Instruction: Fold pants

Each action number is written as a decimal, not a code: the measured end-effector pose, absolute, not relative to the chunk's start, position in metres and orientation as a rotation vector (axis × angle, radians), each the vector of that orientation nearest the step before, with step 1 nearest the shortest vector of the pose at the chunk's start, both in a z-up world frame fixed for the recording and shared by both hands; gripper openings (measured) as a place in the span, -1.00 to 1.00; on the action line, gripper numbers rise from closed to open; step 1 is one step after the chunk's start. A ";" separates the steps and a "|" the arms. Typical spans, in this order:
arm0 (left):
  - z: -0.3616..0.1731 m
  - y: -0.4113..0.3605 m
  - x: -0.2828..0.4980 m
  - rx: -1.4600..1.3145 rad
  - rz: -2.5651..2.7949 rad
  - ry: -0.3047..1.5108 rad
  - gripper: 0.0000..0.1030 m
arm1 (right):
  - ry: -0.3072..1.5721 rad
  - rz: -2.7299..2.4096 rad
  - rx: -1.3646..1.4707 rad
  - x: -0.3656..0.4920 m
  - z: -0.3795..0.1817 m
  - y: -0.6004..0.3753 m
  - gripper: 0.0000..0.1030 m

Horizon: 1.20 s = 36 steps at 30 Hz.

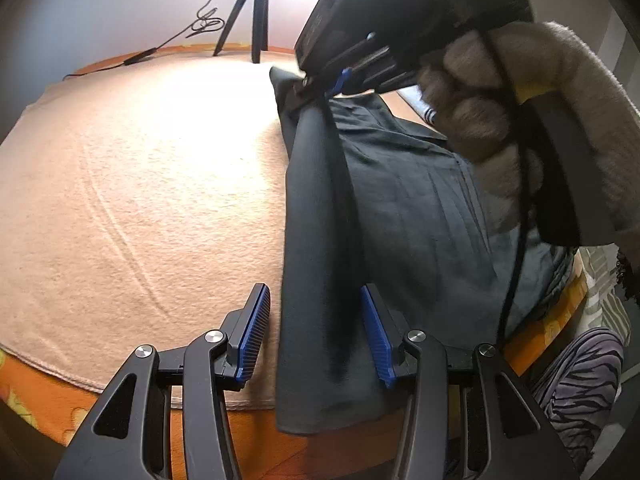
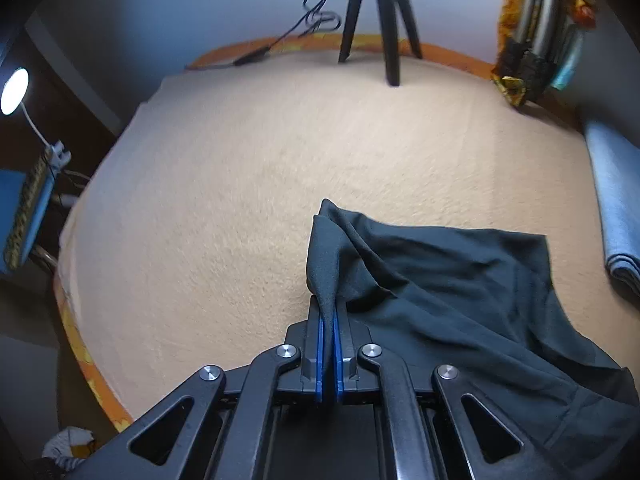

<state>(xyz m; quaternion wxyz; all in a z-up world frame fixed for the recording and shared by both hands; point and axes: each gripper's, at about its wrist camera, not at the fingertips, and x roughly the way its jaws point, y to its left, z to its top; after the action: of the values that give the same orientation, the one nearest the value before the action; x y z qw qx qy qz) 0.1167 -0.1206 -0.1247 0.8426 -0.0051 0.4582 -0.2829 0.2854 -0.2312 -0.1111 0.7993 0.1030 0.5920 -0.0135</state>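
Observation:
Dark grey pants (image 1: 420,200) lie on the right part of a beige blanket (image 1: 140,180), with their near end hanging over the front edge. My left gripper (image 1: 314,300) stands open around a raised fold of the pants; there is a gap at the left pad (image 1: 252,332). My right gripper (image 1: 320,84) is at the far end, shut on a corner of the fabric. In the right wrist view the right gripper (image 2: 329,308) pinches a lifted peak of the pants (image 2: 460,288) between its blue pads. A hand in a fuzzy beige sleeve (image 1: 500,120) holds that gripper.
A black tripod (image 2: 384,20) and a cable (image 2: 280,40) stand at the blanket's far edge. A folded light-blue cloth (image 2: 612,200) lies at the right. A lamp (image 2: 14,86) shines at the left. Striped fabric (image 1: 580,368) shows at the near right. An orange sheet (image 1: 52,400) borders the blanket.

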 end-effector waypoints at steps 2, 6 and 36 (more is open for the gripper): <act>-0.126 -0.121 0.117 -0.012 -0.607 0.967 -0.13 | 1.258 -0.030 0.235 0.282 -0.106 -0.236 -0.98; -0.123 -0.125 0.113 -0.009 -0.633 0.955 -0.63 | 1.232 -0.029 0.265 0.279 -0.098 -0.246 -0.98; -0.070 -0.255 0.082 0.053 -0.967 0.828 -0.89 | 1.027 -0.152 0.386 0.177 -0.020 -0.367 -0.98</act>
<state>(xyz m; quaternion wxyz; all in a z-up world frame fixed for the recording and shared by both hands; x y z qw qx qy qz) 0.0821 -0.2551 -0.0705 0.8038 0.0247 0.3867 -0.4514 0.1775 -0.3668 -0.0198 0.8505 0.1835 0.4876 -0.0723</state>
